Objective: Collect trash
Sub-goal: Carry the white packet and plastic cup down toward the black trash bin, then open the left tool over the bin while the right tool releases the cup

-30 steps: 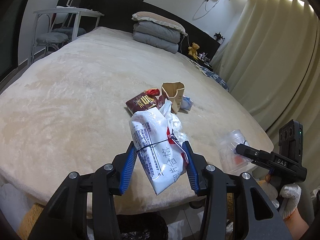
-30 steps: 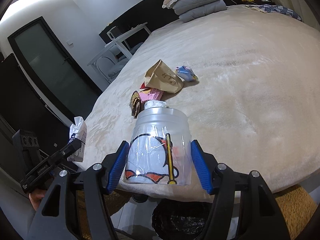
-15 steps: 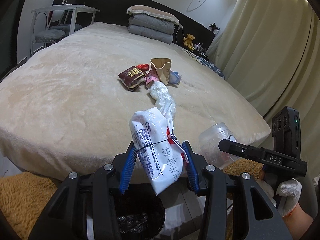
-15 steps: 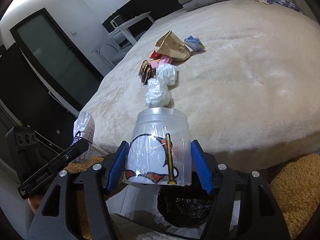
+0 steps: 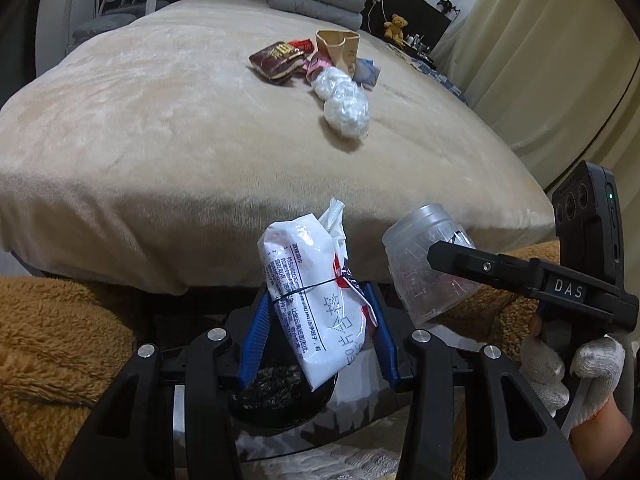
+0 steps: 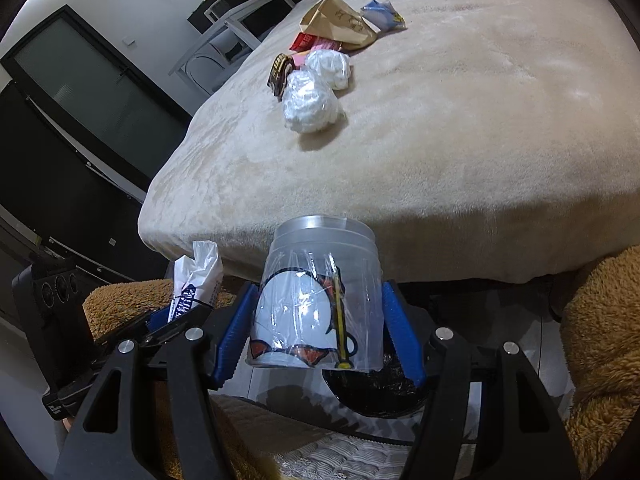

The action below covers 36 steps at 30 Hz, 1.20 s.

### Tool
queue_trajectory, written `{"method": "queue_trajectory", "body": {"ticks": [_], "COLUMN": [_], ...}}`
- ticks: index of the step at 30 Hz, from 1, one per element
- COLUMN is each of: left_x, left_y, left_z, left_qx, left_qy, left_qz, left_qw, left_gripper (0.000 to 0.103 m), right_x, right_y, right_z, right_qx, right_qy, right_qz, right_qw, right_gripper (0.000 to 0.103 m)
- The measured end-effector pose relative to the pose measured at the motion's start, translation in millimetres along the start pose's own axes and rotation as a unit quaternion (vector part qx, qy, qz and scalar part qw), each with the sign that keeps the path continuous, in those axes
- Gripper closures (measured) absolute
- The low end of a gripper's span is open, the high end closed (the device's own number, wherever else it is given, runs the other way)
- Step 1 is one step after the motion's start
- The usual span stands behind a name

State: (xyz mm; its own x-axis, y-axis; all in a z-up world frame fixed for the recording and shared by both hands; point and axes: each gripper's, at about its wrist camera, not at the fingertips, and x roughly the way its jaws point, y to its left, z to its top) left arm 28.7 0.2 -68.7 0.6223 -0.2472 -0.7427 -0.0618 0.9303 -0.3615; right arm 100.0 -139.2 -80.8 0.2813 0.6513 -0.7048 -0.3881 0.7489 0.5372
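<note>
Now my left gripper (image 5: 318,332) pinches a white packet (image 5: 316,304); my right gripper (image 6: 318,330) clamps a clear plastic cup (image 6: 316,304), black-lined bin (image 6: 376,388) at 6 o'clock.

Wrappers (image 5: 276,60) and paper bag (image 5: 338,50) on the bed (image 5: 140,120), bin (image 5: 276,396) on the floor before it.

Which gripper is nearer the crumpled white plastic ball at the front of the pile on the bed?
Neither clearly. The left gripper, shut on the white packet, and the right gripper, shut on the clear jar, both hang past the bed's edge, well short of the ball.
</note>
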Motion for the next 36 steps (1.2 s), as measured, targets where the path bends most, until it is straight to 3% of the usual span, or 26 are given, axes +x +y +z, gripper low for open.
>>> {"method": "queue_trajectory", "body": {"ticks": [5,11,20,32,36], "left_x": [16.2,38.9,76.1,85.7,84.8], "left_y": [3.7,6.1,18.7,22.6,20.0], "left_z": [-11.8,-23.1,-31.2,-33.6,-34.0], "left_qx": [-0.009,-0.015,-0.036,-0.045,-0.042], "left_qy": [0.045,0.103,0.180,0.194,0.191], "left_qz": [0.000,0.026,0.049,0.050,0.051], "left_qw": [0.9989,0.9942,0.9818,0.9787,0.9794], "left_gripper": [0.059,0.059,0.059,0.058,0.050], "right_x": [16.0,43.3,84.5,94.3,92.5], "right_y": [-7.0,-17.4,-28.6,-35.4,-38.5], "right_z": [-3.0,-11.0,-17.8,-19.4,-19.4], "right_qx": [0.020,0.049,0.074,0.098,0.108], "right_qy": [0.028,0.077,0.133,0.136,0.134], "right_qz": [-0.003,-0.023,-0.049,-0.046,-0.040], "right_qw": [0.999,0.996,0.987,0.985,0.984], "right_gripper": [0.039,0.039,0.039,0.037,0.032]}}
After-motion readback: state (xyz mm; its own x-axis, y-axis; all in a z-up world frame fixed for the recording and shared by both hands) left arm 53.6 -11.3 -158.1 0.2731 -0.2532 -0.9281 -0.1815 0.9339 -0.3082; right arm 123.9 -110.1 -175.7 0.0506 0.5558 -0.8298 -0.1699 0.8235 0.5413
